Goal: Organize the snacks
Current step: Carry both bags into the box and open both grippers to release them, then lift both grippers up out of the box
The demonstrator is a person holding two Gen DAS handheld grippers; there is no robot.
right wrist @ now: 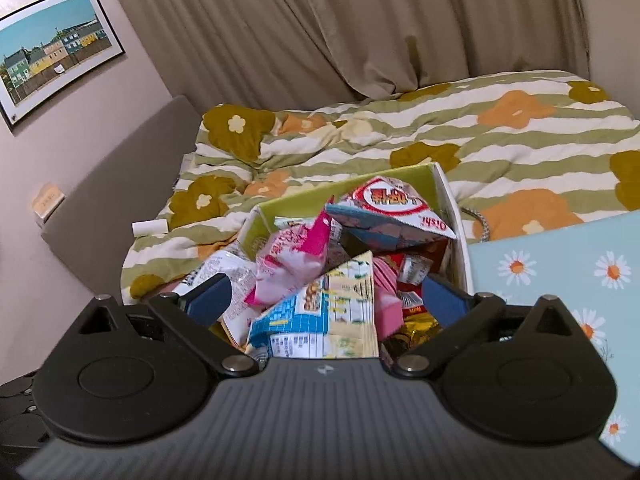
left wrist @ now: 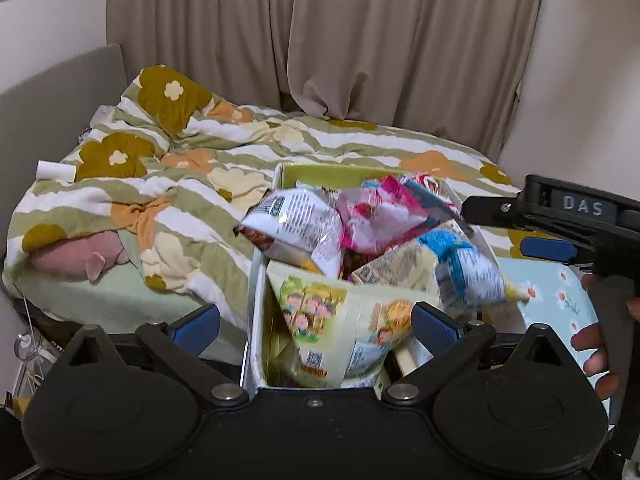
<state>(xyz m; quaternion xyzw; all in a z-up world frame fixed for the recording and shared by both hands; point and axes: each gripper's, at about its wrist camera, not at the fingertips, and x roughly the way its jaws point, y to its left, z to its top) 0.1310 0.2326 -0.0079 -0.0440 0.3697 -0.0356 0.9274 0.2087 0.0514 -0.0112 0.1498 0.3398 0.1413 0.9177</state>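
An open cardboard box (left wrist: 256, 280) (right wrist: 448, 200) stands on the bed, heaped with several snack bags. In the left wrist view a yellow-green cartoon bag (left wrist: 340, 332) leans at the box's near end, between the fingers of my left gripper (left wrist: 316, 324); the jaws are open and do not clamp it. A white bag (left wrist: 296, 224) and a pink bag (left wrist: 376, 216) lie behind. My right gripper (left wrist: 500, 228) reaches in from the right over the box edge. In the right wrist view my right gripper (right wrist: 328, 300) is open above a blue-and-yellow bag (right wrist: 332, 312), with a pink bag (right wrist: 292, 260) and a red-and-white bag (right wrist: 392, 208) beyond.
The box rests on a bed with a rumpled flower-patterned duvet (left wrist: 180, 184) (right wrist: 500, 148). A light-blue daisy-print surface (left wrist: 560, 300) (right wrist: 560, 280) lies just right of the box. A pink plush (left wrist: 80, 260) and a small white roll (left wrist: 56, 170) lie left. A hand (left wrist: 600, 360) grips the right tool. Curtains hang behind.
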